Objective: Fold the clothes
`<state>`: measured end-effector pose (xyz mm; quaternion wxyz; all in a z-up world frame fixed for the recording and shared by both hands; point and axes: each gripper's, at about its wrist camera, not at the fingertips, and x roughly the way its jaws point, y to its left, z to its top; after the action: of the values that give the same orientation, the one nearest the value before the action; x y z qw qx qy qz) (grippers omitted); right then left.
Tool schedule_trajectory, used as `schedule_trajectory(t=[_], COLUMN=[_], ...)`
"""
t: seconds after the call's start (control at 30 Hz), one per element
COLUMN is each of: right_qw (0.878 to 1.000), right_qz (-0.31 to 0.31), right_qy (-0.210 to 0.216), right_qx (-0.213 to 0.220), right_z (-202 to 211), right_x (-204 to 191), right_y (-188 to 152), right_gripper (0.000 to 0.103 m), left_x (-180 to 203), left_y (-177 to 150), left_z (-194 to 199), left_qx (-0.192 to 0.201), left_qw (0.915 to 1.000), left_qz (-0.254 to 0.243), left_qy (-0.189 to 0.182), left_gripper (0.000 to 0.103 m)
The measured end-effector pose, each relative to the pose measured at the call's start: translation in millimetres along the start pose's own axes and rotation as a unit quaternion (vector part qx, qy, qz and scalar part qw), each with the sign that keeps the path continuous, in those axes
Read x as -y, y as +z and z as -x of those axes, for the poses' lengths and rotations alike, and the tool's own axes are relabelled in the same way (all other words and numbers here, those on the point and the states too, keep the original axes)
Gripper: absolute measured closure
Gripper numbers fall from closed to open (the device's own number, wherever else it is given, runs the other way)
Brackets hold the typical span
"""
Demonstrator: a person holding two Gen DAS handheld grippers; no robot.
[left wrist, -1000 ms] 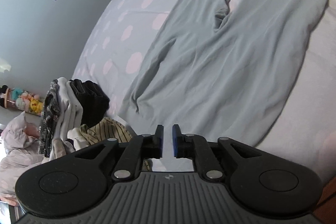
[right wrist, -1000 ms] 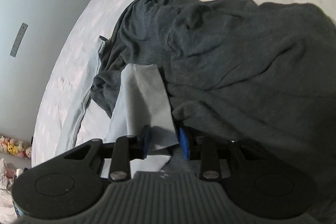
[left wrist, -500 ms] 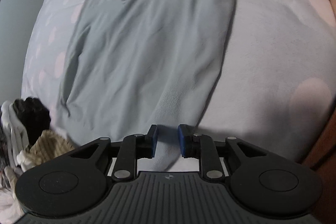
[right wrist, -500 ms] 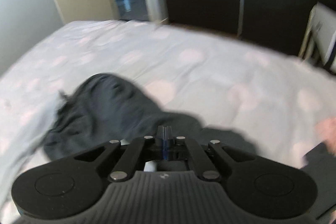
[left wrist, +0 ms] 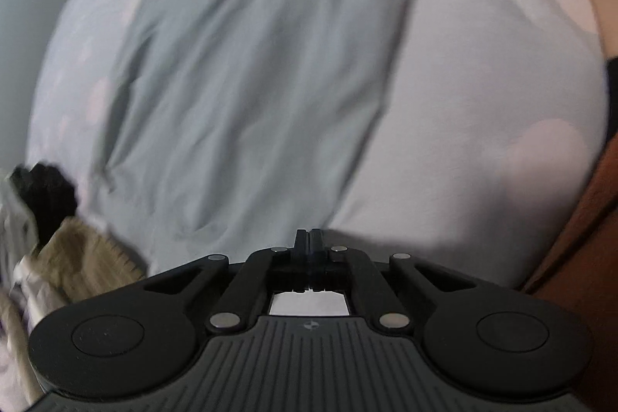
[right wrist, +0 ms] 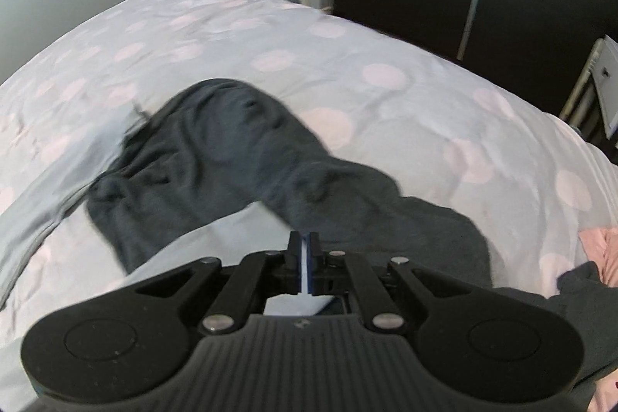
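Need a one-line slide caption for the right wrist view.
Right gripper shut on a thin pale fabric edge above a dark grey garment lying crumpled on the polka-dot bedspread.

left gripper: matte black, ribbed grey housing, two round bosses, silver pivot screws, small crosshair mark behind the fingers
right gripper: same black build, blue pads lining the fingers

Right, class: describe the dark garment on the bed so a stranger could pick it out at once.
Start at the bed with the pale spotted duvet. Across its middle lies the charcoal garment, rumpled, running down toward the right hand-held gripper. It is the only dark cloth there; the light grey garment beside it is far paler.
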<state>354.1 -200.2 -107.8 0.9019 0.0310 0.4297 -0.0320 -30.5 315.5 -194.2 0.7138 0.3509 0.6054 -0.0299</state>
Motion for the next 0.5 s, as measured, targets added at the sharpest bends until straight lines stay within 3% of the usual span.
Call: schedule_trajectory(t=[0.1,0.2,0.27,0.37,0.5], right_qw=[0.998,0.99,0.981,0.967,0.927], right_qz=[0.057,0.139,0.19,0.25,0.366], right_qy=[0.014,0.03,0.039,0.055,0.062], right_qx=[0.006,0.01,0.007,-0.021,-0.06], right_z=[6.9,16.1,20.2,18.9,13.7], right_x=[-22.1,-44.1,-56.7,-71.3,-93.3], right_y=[-2.8,-9.7,-15.0,-23.9,-47.7], right_gripper=[0.095,0.074,0.073,0.062,0.059], left_x=[-16.6,-29.1,-26.2,-4.3,19.2], left_y=[-20.2,-37.1,-39.5,-30.1,-5.2], left_z=[11.7,16.4,13.2,-4.9,-11.2], left_qx=[0.032,0.046,0.036,-0.007,-0.013], left_qw=[0.9983,0.996,0.9973,0.9984,0.9968], left_qz=[0.045,0.07,0.05,-0.035,-0.063], left_qy=[0.02,0.031,0.042,0.042,0.047], left_gripper=[0.099,0.091,0.075,0.051,0.051])
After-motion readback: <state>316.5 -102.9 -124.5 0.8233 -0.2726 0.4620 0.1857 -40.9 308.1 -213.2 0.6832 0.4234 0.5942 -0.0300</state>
